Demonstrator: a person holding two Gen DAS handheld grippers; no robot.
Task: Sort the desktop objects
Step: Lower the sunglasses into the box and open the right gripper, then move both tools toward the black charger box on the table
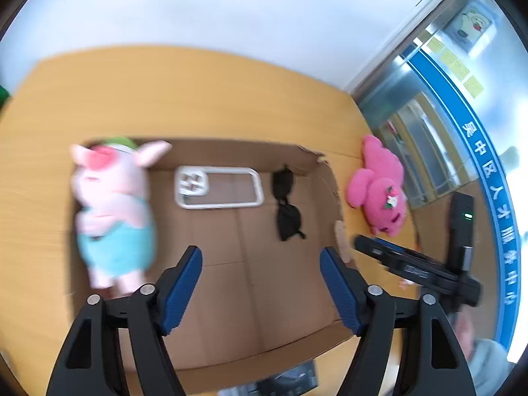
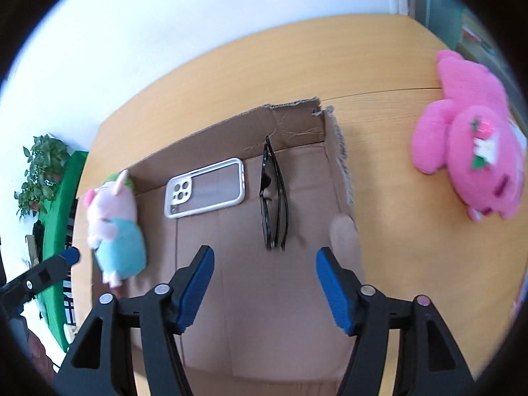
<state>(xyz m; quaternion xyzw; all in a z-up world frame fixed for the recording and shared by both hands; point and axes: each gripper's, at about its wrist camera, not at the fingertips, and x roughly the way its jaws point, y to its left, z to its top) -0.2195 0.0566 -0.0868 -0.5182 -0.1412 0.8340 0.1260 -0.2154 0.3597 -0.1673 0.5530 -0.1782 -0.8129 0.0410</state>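
Observation:
A shallow cardboard box (image 1: 231, 297) (image 2: 250, 297) lies on the wooden table. In it are a pale pink pig plush in a teal outfit (image 1: 112, 211) (image 2: 114, 227) at the left, a white phone case (image 1: 217, 187) (image 2: 204, 187) and folded black sunglasses (image 1: 286, 209) (image 2: 273, 198). A bright pink plush (image 1: 379, 188) (image 2: 468, 138) lies on the table right of the box. My left gripper (image 1: 260, 283) is open and empty above the box. My right gripper (image 2: 264, 287) is open and empty above the box; it also shows in the left wrist view (image 1: 415, 267).
The wooden table (image 1: 165, 99) (image 2: 396, 264) ends at a white wall behind. A glass partition with a blue strip (image 1: 478, 151) stands to the right. A potted plant (image 2: 39, 171) and a green object (image 2: 62, 217) are off the left edge.

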